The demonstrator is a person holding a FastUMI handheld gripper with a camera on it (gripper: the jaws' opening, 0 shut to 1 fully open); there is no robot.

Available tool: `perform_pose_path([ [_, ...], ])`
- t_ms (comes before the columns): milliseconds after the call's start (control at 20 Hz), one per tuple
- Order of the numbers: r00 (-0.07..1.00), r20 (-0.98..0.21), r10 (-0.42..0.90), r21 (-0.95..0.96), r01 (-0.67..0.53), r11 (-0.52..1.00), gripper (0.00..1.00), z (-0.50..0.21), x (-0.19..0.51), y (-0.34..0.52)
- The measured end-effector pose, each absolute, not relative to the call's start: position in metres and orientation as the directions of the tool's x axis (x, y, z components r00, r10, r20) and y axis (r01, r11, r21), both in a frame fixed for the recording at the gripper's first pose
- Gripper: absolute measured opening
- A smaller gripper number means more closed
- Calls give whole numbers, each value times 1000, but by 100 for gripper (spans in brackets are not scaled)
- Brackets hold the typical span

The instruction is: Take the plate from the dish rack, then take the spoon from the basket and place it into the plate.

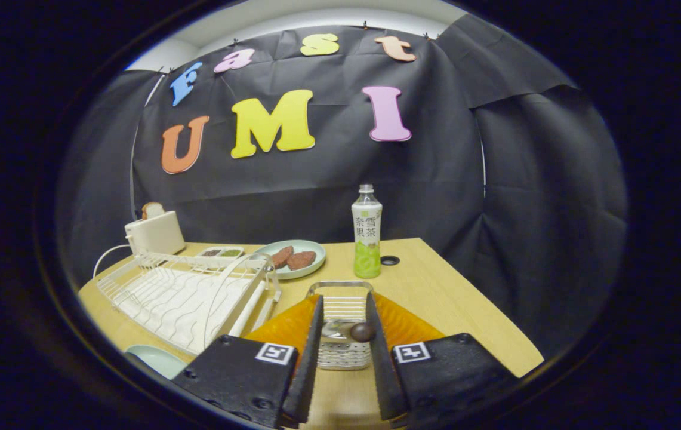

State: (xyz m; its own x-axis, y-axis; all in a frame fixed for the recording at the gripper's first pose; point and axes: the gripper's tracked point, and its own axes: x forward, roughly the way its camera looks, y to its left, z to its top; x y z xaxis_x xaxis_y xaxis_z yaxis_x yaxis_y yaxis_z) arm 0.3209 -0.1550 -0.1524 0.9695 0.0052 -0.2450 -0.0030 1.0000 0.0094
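lying in the wire basket (340, 310), the spoon (349, 331) shows its dark handle end between the two fingers of the gripper (343, 343), whose jaws stand apart and grip nothing. the basket sits on the wooden table (453, 304) just ahead of the fingers. the white dish rack (179, 292) stands beside it, and the pale green plate (155, 360) lies in front of the rack. beyond are a plate with two brown patties (291, 258), a green tea bottle (366, 232), and a white toaster (154, 232).
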Motion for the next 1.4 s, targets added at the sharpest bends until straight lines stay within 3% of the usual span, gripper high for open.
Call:
perform_pose_path([
  [100, 971, -238, 15, 1, -15, 1000, 23, -148, 322, -148],
  [200, 975, -224, 8, -3, -9, 1000, 20, -137, 331, -143],
  [550, 988, -150, -46, 6, 48, 999, 18, -83, 340, -143],
  [900, 997, -26, -69, -22, 68, 997, 18, -13, 302, -136],
  [1400, 999, -44, 32, -33, -34, 999, 18, -34, 215, -60],
])
